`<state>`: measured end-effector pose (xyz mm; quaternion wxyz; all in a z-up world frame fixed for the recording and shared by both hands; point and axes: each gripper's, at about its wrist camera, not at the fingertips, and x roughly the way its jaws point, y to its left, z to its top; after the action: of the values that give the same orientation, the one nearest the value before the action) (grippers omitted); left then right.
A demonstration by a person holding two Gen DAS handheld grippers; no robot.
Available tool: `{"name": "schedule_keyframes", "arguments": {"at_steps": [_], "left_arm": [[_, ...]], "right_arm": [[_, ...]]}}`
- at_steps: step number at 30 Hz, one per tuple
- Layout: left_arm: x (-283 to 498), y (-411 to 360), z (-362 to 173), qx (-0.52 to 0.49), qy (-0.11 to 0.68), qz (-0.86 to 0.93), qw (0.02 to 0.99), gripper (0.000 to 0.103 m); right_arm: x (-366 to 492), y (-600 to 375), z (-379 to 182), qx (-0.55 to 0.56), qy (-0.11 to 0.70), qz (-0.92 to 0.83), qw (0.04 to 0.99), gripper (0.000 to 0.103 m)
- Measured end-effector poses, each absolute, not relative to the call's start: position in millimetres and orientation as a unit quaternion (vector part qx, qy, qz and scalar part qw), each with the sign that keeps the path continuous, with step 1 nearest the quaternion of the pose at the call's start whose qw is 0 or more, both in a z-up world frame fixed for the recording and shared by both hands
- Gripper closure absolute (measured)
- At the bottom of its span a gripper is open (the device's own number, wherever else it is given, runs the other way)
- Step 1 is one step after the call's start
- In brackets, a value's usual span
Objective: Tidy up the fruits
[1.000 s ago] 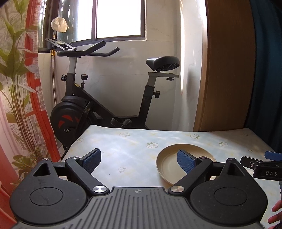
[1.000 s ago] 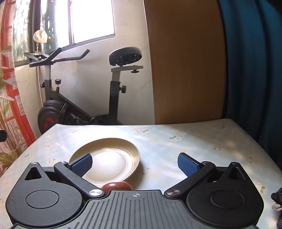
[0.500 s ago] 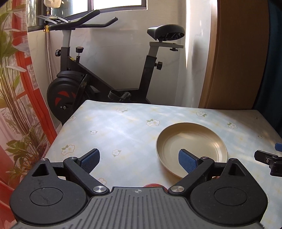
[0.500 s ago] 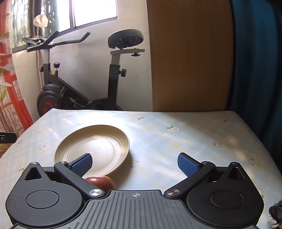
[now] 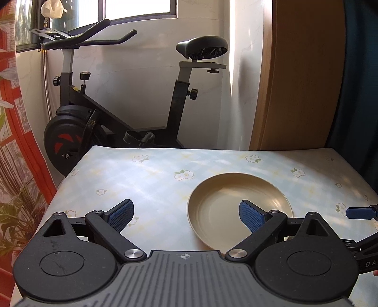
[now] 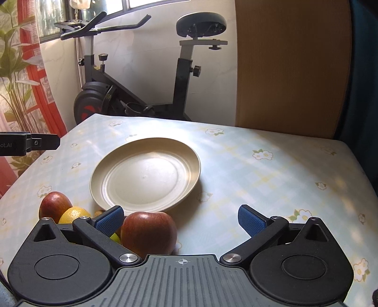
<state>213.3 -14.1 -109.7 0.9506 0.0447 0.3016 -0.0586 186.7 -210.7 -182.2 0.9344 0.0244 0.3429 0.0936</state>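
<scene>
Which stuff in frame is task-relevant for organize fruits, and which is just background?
Task-relevant: near red apple; second red apple; orange; beige plate, nothing on it; right gripper, open; left gripper, open.

Background: exercise bike; floral tablecloth; curtain; window.

plate [image 6: 145, 174]: round, cream, shallow, upright, bare inside, mid-table | near apple [image 6: 148, 232]: red, whole, just in front of plate's near rim | second apple [image 6: 54, 205]: red, further left | orange [image 6: 73, 213]: yellow-orange, touching second apple
</scene>
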Motion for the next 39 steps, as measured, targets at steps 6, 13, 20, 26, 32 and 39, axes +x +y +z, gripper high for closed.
{"name": "schedule_keyframes", "arguments": {"at_steps": [6,13,20,26,32,39], "left_arm": [[210.6,-15.6,-111.7,0.040,0.310,-0.055,0.948,0.006],[215.2,-15.5,-113.4,0.042,0.331,-0.057,0.941,0.006],[218.5,-23.7,-117.9,0.056,0.340,-0.065,0.936,0.007],[221.7,-23.6,-123.5,0.040,0.364,-0.091,0.926,0.017],[224.4,-29.1,-130.5,0.022,0.388,-0.119,0.914,0.022],[224.0,-32.3,-136.4,0.011,0.406,-0.132,0.904,0.027]], "right_arm": [[188.4,-208.9,-185.3,0.015,0.350,0.101,0.931,0.015],[198.4,-211.2,-190.3,0.016,0.378,0.120,0.918,0.023],[215.1,-198.9,-190.9,0.005,0.403,0.156,0.902,0.026],[236.4,-189.9,-198.7,0.009,0.452,0.175,0.875,0.025],[248.6,-187.9,-208.9,0.020,0.494,0.195,0.847,0.032],[247.5,-189.3,-212.1,0.028,0.503,0.208,0.838,0.040]]}}
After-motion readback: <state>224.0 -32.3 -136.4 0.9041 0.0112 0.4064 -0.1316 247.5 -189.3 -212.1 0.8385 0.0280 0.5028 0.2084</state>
